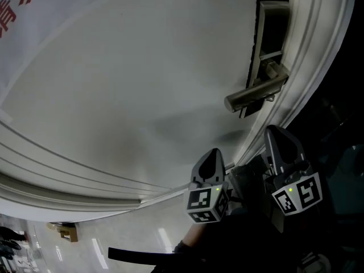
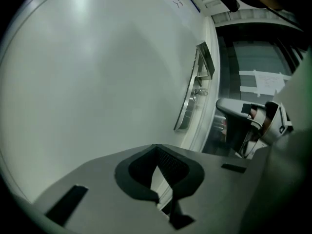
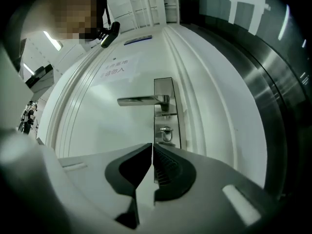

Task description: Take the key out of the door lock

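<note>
Key (image 3: 166, 133), just ahead of right gripper (image 3: 152, 145) tips: tiny, only a ring-like bow shows, blade hidden in lock plate (image 3: 165, 106). Plate's btm end hidden behind that gripper's jaws. From left gripper (image 2: 157, 147) view: plate is edge-on, well ahead & to the right, key too small to make out. Right gripper, just beside, is partly cut off by left gripper's own body. Head view: key can't be told apart under lever handle (image 1: 256, 92), ahead of right gripper. Both grippers' lower parts fade into dark. Red print (image 1: 17, 1) on door (image 1: 114, 95), far left of left gripper, cut off at view's edge. Notice (image 3: 114, 68) above handle: too small to read.
</note>
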Demonstrator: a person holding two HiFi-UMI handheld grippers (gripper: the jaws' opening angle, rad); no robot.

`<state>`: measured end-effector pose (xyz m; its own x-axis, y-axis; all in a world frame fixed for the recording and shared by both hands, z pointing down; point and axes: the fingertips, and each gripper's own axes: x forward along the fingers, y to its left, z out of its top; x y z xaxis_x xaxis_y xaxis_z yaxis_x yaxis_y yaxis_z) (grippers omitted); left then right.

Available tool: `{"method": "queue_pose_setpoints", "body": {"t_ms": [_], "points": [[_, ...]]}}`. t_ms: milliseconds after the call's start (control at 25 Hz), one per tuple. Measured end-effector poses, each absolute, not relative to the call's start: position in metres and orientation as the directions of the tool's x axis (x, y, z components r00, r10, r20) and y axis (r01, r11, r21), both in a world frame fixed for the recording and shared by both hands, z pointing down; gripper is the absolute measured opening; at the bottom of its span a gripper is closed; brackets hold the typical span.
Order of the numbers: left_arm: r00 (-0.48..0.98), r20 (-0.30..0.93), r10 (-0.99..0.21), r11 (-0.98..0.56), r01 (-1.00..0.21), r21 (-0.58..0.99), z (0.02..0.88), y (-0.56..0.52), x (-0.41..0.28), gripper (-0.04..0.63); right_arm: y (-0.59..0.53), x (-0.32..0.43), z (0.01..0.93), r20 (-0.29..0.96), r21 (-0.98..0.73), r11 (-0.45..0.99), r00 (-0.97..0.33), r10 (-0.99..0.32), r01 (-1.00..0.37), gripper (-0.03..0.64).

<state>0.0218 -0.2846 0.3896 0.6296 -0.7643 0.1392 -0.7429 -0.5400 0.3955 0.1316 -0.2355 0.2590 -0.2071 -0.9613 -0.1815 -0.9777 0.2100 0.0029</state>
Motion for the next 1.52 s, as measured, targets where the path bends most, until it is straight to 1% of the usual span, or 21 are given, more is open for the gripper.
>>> {"method": "queue_pose_setpoints", "body": {"t_ms": [240, 320, 440, 560, 680, 840, 1040, 1280, 1520], "points": [[0.673, 0.137, -0.727, -0.585, -0.711, 0.391, 0.391, -0.295, 0.032, 0.0, -0.244, 0.14, 0.249, -0.183, 0.118, 0.16, -0.18, -0.966, -0.98, 0.005], [0.679, 0.129, -0.722, -0.587, -0.701, 0.404, 0.387, -0.296, 0.036, 0.0, -0.246, 0.141, 0.243, -0.19, 0.192, 0.155, -0.191, -0.963, -0.969, 0.005], [0.682, 0.13, -0.72, -0.584, -0.696, 0.416, 0.387, -0.296, 0.043, 0.0, -0.249, 0.14, 0.235, -0.184, 0.348, 0.147, -0.221, -0.958, -0.926, 0.024], [0.686, 0.124, -0.717, -0.591, -0.693, 0.414, 0.38, -0.296, 0.051, 0.0, -0.254, 0.142, 0.231, -0.143, 0.514, 0.122, -0.225, -0.964, -0.849, 0.044], [0.675, 0.11, -0.73, -0.586, -0.7, 0.409, 0.372, -0.297, 0.055, 0.0, -0.261, 0.144, 0.228, -0.097, 0.667, 0.105, -0.226, -0.969, -0.738, 0.051], [0.657, 0.09, -0.748, -0.572, -0.708, 0.413, 0.364, -0.299, 0.057, 0.0, -0.27, 0.141, 0.225, -0.065, 0.804, 0.097, -0.248, -0.967, -0.586, 0.054], [0.643, 0.085, -0.761, -0.561, -0.718, 0.413, 0.363, -0.3, 0.057, 0.0, -0.282, 0.141, 0.237, -0.011, 0.91, 0.085, -0.229, -0.973, -0.407, 0.054], [0.632, 0.089, -0.77, -0.55, -0.727, 0.411, 0.362, -0.303, 0.055, 0.0, -0.292, 0.136, 0.239, -0.021, 0.966, 0.033, -0.203, -0.979, -0.258, 0.054], [0.635, 0.085, -0.768, -0.555, -0.726, 0.406, 0.358, -0.308, 0.056, 0.0, -0.3, 0.136, 0.237, -0.031, 0.984, 0.0, -0.17, -0.985, -0.176, 0.051]]}}
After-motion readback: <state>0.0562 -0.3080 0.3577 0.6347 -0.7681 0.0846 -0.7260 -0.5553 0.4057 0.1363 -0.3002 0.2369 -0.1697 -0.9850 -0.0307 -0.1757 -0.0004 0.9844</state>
